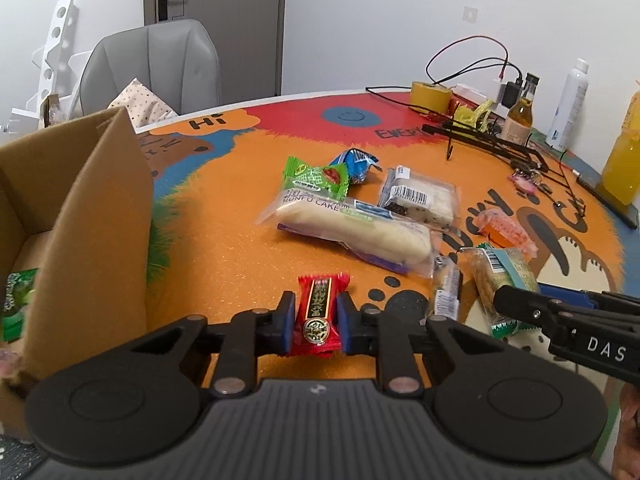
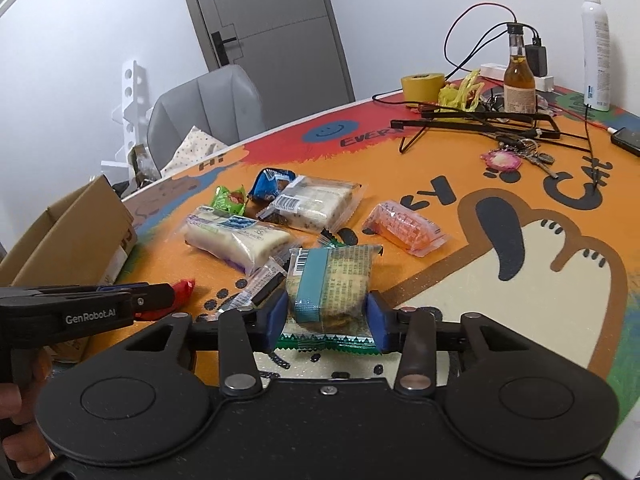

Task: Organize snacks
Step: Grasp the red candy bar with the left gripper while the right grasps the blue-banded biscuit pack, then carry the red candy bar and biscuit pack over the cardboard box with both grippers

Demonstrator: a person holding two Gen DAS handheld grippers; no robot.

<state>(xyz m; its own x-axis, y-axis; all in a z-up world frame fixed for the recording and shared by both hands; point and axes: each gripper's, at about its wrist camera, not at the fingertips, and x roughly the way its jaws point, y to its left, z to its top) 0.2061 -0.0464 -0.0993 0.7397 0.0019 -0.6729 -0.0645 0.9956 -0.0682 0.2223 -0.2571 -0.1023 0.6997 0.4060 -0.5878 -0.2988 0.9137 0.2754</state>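
Orange table [image 1: 224, 248]; cardboard box [image 1: 100, 208]: green packet [image 1: 18, 300] inside

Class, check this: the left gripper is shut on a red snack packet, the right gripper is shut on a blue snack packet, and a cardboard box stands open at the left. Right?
One slip. The right gripper is shut on a green-edged biscuit packet, not a blue one, as the right wrist view shows. The left gripper does grip the red snack packet, and the cardboard box stands open.

Cardboard box [image 1: 80, 208] at table's [image 1: 224, 248] left edge; snack pile centre: long cake pack [image 1: 352, 228] nearest, barcode pack [image 1: 420, 198] behind it; tape roll [image 1: 430, 96], bottle [image 1: 520, 110] far right; chair [image 1: 160, 68] beyond table.
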